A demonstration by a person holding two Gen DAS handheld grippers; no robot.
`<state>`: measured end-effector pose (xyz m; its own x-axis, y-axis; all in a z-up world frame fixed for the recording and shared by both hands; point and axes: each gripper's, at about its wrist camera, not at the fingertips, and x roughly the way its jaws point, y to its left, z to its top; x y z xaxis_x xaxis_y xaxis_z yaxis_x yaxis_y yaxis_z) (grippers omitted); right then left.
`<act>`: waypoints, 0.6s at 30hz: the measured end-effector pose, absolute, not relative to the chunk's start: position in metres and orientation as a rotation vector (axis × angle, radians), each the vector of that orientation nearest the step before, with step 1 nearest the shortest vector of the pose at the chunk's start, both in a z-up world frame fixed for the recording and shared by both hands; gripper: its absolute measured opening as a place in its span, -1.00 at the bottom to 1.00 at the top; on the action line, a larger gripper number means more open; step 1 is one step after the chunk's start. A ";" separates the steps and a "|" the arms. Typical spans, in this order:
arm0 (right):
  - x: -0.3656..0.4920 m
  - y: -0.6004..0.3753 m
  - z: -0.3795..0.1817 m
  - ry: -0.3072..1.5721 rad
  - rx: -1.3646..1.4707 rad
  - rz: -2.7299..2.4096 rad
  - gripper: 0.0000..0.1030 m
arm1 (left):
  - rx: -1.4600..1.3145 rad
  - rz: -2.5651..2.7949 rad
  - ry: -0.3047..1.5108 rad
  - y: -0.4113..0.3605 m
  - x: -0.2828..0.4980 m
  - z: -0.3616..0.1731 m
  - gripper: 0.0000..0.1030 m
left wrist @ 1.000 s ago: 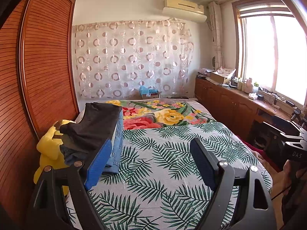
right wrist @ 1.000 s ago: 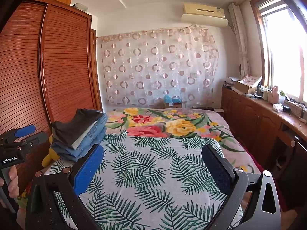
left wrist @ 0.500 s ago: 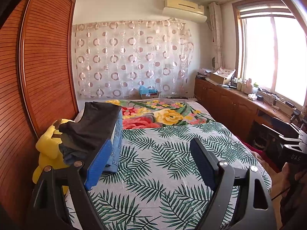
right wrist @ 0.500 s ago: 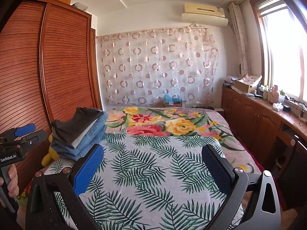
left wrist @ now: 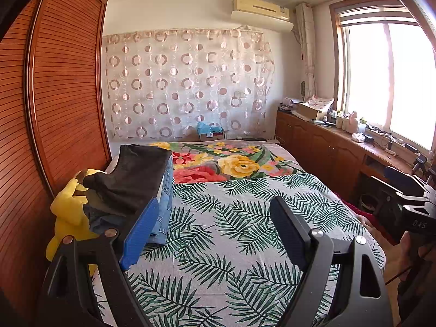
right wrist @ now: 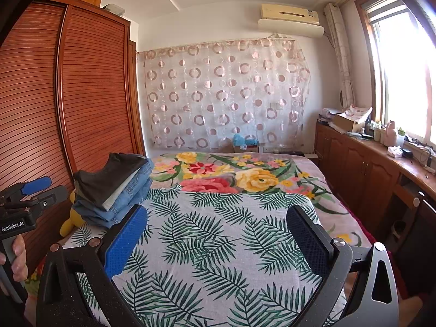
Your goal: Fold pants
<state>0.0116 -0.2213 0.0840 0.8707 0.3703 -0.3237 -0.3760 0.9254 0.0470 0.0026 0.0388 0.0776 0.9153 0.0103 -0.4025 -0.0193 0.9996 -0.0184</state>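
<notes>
Pants (left wrist: pixel 136 185) sat stacked on the bed (left wrist: pixel 245 212); left tongs (left wrist: pixel 215 234) and right tongs (right wrist: pixel 218 242) both spread wide, holding nothing.

Colours and patterns around the bed

The bed sheet (right wrist: pixel 218 245) is white with green palm fronds; beyond it a blanket (right wrist: pixel 231 174) blooms red and yellow. At its left edge, a black-topped blue denim pants stack (right wrist: pixel 114 190), beside a yellow plush toy (left wrist: pixel 68 212).
</notes>
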 end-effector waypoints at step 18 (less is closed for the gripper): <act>0.012 -0.221 0.082 0.334 -0.017 0.389 0.98 | -0.022 0.016 0.414 0.040 0.003 0.077 0.63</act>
<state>0.0119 -0.2210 0.0818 0.8717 0.3691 -0.3224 -0.3747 0.9260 0.0470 0.0028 0.0401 0.0773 0.9152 0.0108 -0.4029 -0.0198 0.9996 -0.0182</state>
